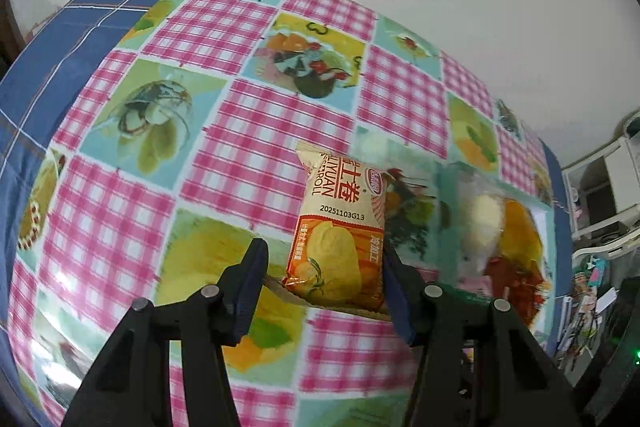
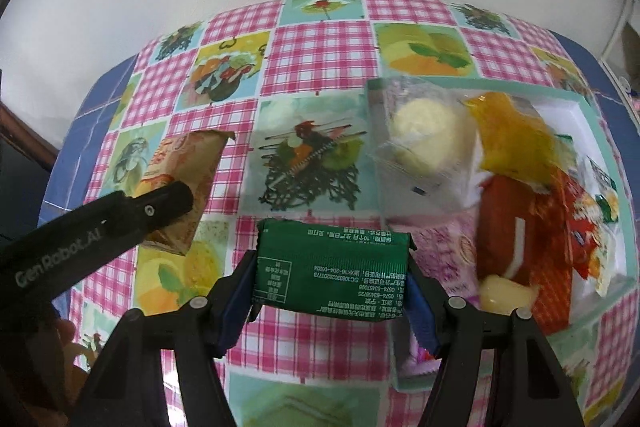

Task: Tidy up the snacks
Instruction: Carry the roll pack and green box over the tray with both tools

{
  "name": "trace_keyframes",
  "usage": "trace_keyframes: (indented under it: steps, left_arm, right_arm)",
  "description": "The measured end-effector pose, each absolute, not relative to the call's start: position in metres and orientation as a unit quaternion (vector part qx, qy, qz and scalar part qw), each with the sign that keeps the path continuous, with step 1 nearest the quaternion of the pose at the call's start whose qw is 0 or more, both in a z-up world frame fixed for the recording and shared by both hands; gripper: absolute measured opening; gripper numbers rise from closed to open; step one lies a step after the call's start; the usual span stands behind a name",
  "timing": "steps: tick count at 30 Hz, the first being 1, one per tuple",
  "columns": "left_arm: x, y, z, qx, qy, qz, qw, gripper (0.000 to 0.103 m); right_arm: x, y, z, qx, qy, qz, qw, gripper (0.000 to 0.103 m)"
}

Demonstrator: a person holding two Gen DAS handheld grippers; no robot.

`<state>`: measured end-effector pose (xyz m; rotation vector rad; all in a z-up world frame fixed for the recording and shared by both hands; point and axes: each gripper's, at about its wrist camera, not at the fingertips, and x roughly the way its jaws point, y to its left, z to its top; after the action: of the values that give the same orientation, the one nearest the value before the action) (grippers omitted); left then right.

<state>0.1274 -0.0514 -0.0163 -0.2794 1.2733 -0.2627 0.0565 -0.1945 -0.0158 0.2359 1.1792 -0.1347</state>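
Observation:
My left gripper (image 1: 324, 263) is open around an orange and cream snack roll packet (image 1: 340, 231); the packet touches the right finger, with a gap at the left finger. Whether it lies on the table or hangs above it I cannot tell. The packet (image 2: 180, 179) and my left gripper (image 2: 168, 203) also show in the right wrist view. My right gripper (image 2: 332, 267) is shut on a green snack packet (image 2: 332, 267), held above the table beside a white tray (image 2: 576, 111) with several snacks.
The tray holds a clear bag with a pale bun (image 2: 424, 135), a yellow bag (image 2: 516, 139), red packets (image 2: 520, 227) and a pink packet (image 2: 460, 247). The pink-checked tablecloth (image 1: 240, 131) covers the table; a blue cloth (image 1: 60, 67) lies at the left. Shelves (image 1: 608, 187) stand right.

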Motion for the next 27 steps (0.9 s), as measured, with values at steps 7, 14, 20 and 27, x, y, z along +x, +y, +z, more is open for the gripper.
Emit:
trace_keyframes:
  steps: [7, 14, 20, 27]
  left_arm:
    - [0.109, -0.057, -0.007, -0.15, 0.586, -0.116, 0.788, 0.056]
    - [0.096, -0.061, 0.002, -0.17, 0.571, -0.103, 0.796, 0.056]
    - [0.091, -0.069, 0.003, -0.166, 0.566, -0.102, 0.801, 0.056]
    - [0.09, -0.074, 0.014, -0.15, 0.549, -0.105, 0.815, 0.056]
  right_arm:
    - [0.036, -0.205, -0.012, 0.12, 0.553, -0.076, 0.821, 0.07]
    - [0.03, -0.205, -0.01, 0.124, 0.548, -0.073, 0.824, 0.07]
    - [0.03, -0.207, -0.006, 0.119, 0.543, -0.071, 0.829, 0.07]
    - [0.028, -0.219, -0.001, 0.122, 0.537, -0.075, 0.831, 0.07]
